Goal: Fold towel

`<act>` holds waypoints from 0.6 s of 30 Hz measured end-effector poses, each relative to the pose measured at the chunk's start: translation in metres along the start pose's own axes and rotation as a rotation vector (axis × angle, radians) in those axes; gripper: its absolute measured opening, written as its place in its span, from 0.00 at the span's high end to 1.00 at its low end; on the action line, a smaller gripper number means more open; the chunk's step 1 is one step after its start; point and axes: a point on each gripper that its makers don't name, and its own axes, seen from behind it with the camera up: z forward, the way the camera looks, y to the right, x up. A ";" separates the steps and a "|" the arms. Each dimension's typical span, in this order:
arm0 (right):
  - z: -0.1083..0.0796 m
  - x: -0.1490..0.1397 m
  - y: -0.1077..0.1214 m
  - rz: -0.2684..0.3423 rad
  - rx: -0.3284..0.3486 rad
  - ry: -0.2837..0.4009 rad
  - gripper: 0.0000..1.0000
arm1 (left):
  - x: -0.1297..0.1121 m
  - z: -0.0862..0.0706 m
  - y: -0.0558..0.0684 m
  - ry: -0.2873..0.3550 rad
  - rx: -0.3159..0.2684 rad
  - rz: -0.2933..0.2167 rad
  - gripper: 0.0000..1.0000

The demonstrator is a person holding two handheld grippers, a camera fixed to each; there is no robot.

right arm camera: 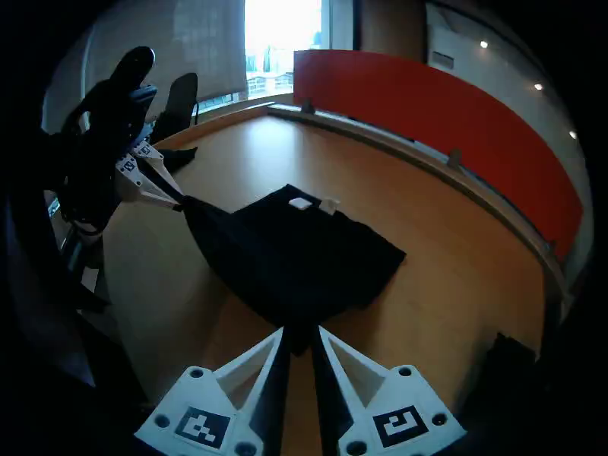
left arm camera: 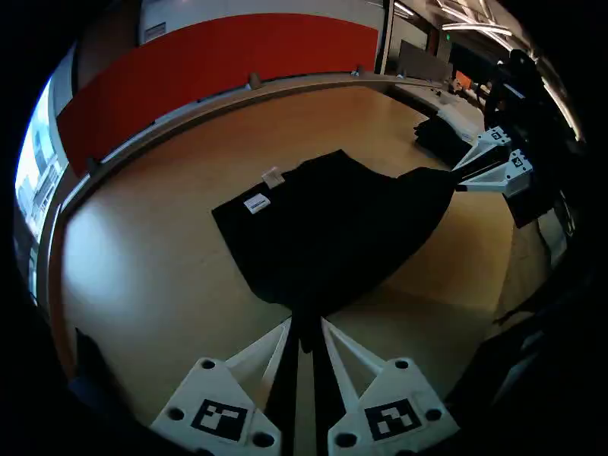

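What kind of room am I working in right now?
Most likely an open-plan office or meeting room: the black cloth towel rests on a wide light-brown wooden desk edged by a long red partition panel, a black chair stands by a large bright window, and strip lights line the ceiling.

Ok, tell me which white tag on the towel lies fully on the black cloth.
The flat label, inside the edge of the towel; the other tag sits at the hem, jutting over the table.
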 end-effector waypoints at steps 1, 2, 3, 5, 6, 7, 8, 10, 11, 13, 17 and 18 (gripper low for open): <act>-0.002 0.001 0.000 -0.001 0.000 0.001 0.81 | 0.000 -0.002 0.001 0.000 -0.002 -0.004 0.88; -0.004 0.002 -0.001 -0.001 -0.001 0.002 0.81 | 0.001 -0.003 0.002 0.000 -0.004 -0.007 0.88; -0.006 0.003 -0.001 -0.002 -0.001 0.002 0.81 | 0.001 -0.005 0.002 0.001 -0.005 -0.011 0.88; -0.011 0.005 -0.002 -0.002 -0.001 0.003 0.81 | 0.003 -0.009 0.004 0.002 -0.007 -0.019 0.88; -0.013 0.006 -0.002 -0.003 0.000 0.004 0.82 | 0.003 -0.011 0.004 0.004 -0.008 -0.022 0.88; -0.015 0.007 -0.003 -0.003 0.000 0.004 0.82 | 0.004 -0.013 0.005 0.006 -0.008 -0.025 0.88; -0.016 0.007 -0.003 -0.003 0.001 0.004 0.81 | 0.005 -0.015 0.005 0.007 -0.008 -0.028 0.88; -0.020 0.009 -0.005 -0.004 0.002 0.005 0.81 | 0.006 -0.019 0.006 0.008 -0.009 -0.034 0.88; -0.022 0.010 -0.006 -0.004 0.003 0.005 0.81 | 0.006 -0.021 0.006 0.008 -0.009 -0.036 0.88; -0.025 0.011 -0.008 -0.003 0.005 0.006 0.81 | 0.007 -0.023 0.006 0.008 -0.011 -0.039 0.89; -0.030 0.011 -0.011 -0.001 0.005 0.006 0.81 | 0.008 -0.029 0.008 0.004 -0.016 -0.042 0.89; -0.031 0.011 -0.011 -0.001 0.006 0.006 0.81 | 0.008 -0.030 0.009 0.003 -0.018 -0.042 0.89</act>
